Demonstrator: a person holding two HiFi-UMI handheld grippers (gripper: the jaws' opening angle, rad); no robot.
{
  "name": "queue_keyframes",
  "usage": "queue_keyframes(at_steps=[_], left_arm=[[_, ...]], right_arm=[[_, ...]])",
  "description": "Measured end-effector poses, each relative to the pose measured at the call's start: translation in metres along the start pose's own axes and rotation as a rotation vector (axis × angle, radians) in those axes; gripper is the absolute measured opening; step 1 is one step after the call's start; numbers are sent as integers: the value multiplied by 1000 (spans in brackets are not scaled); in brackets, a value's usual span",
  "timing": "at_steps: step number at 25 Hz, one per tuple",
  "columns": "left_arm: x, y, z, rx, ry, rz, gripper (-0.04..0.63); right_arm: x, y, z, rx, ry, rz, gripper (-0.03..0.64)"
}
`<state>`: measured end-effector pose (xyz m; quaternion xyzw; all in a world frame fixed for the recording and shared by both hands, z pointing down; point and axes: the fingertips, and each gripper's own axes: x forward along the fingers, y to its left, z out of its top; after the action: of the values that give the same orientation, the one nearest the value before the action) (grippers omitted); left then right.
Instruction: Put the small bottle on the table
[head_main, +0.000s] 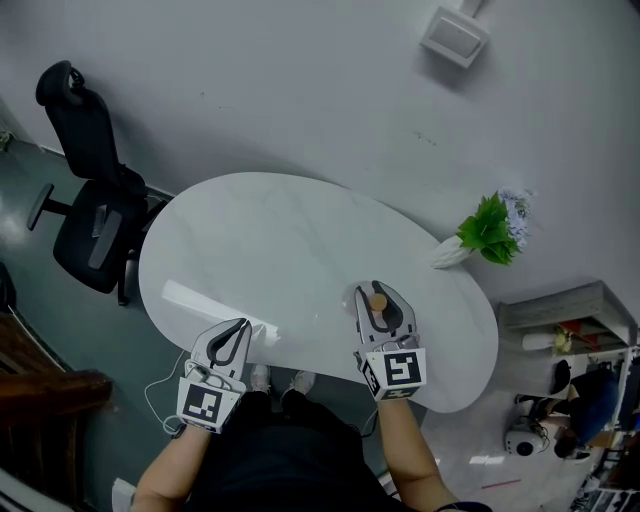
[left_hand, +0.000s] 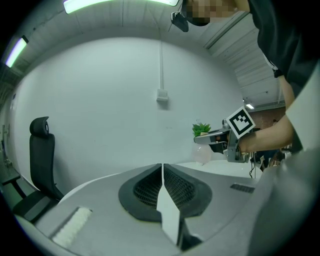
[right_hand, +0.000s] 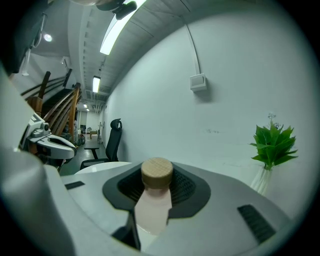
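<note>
The small bottle (head_main: 378, 301), pale pink with a round wooden cap (right_hand: 157, 172), stands upright between the jaws of my right gripper (head_main: 381, 297), which is shut on it. It is over the near right part of the white oval table (head_main: 270, 250). From the left gripper view the bottle (left_hand: 202, 154) hangs just above the tabletop, and contact cannot be told. My left gripper (head_main: 240, 330) is at the table's near edge, its jaws (left_hand: 162, 167) pressed together with nothing between them.
A green plant in a white vase (head_main: 487, 232) stands at the table's far right edge. A black office chair (head_main: 90, 200) is left of the table. Shelves with clutter (head_main: 570, 330) lie to the right. A white box (head_main: 455, 35) is mounted on the wall.
</note>
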<state>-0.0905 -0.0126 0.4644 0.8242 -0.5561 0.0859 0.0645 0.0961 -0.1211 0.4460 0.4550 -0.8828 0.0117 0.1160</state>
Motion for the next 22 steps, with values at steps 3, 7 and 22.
queue_keyframes(at_steps=[3, 7, 22], left_arm=[[-4, -1, -1, -2, 7, 8, 14], [-7, -4, -2, -3, 16, 13, 14], [-14, 0, -8, 2, 57, 51, 14]], right_arm=[[12, -2, -6, -12, 7, 9, 106], [28, -5, -19, -16, 18, 16, 106], [79, -12, -56, -24, 50, 27, 106]])
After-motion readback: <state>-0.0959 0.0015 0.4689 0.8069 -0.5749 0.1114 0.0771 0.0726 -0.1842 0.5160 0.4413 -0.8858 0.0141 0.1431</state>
